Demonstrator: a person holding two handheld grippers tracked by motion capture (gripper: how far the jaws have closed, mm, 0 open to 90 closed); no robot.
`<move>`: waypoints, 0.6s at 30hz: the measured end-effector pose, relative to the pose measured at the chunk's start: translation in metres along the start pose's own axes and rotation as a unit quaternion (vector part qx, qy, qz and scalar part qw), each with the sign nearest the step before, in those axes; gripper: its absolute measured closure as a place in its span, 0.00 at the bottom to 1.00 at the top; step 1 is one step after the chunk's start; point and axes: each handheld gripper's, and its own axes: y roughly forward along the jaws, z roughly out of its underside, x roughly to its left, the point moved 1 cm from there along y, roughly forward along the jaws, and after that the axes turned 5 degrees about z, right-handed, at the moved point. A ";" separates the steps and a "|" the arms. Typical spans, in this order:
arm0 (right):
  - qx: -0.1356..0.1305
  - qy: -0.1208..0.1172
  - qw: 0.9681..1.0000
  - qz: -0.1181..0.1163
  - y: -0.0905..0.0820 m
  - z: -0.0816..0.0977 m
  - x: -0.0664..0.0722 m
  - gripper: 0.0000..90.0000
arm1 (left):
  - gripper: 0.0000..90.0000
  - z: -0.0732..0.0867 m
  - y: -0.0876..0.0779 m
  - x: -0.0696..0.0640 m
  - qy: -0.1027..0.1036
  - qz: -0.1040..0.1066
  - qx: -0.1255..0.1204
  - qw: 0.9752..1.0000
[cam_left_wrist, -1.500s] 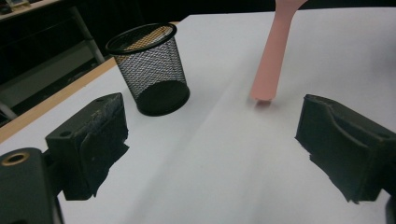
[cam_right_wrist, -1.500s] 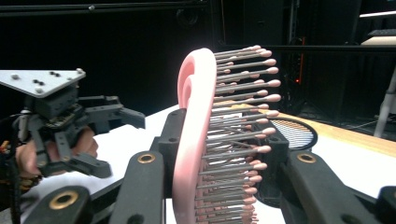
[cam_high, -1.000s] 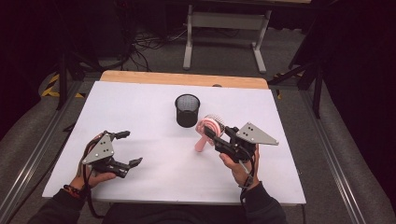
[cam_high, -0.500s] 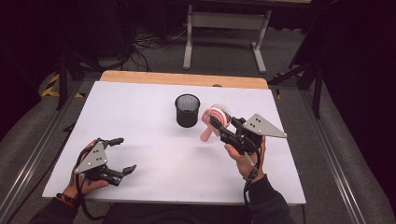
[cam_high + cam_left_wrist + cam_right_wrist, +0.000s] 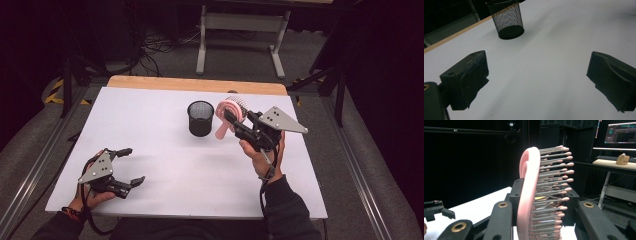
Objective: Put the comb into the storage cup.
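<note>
A pink hairbrush (image 5: pixel 226 116) is lifted off the white table, with my right gripper (image 5: pixel 234 121) shut on it just right of the black mesh cup (image 5: pixel 200 118). In the right gripper view the hairbrush (image 5: pixel 529 192) stands upright between the jaws, its pink-tipped bristles pointing right. My left gripper (image 5: pixel 129 166) rests near the table's front left edge, open and holding nothing. In the left gripper view its fingers (image 5: pixel 466 75) stand wide apart over bare table, and the mesh cup (image 5: pixel 507 20) stands upright farther off.
The white table top (image 5: pixel 165 165) has a wooden strip (image 5: pixel 195 84) along its far edge. A metal stand (image 5: pixel 240 35) and cables lie on the floor behind. A monitor (image 5: pixel 621 132) and desk show far off in the right gripper view.
My right gripper has lifted the hairbrush and carried it up and toward the far side, beside the cup. My left gripper has drawn back toward the front left edge.
</note>
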 end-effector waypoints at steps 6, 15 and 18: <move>-0.002 -0.001 1.000 0.003 0.005 -0.007 -0.002 0.70 | 0.06 0.000 -0.001 0.001 -0.005 0.001 -0.008 1.000; -0.005 -0.003 1.000 0.010 0.015 -0.020 -0.005 0.70 | 0.03 0.001 0.001 0.001 -0.011 0.004 -0.005 1.000; -0.007 -0.006 1.000 0.014 0.020 -0.024 -0.006 0.70 | 0.03 0.002 0.001 0.001 -0.014 0.007 -0.010 1.000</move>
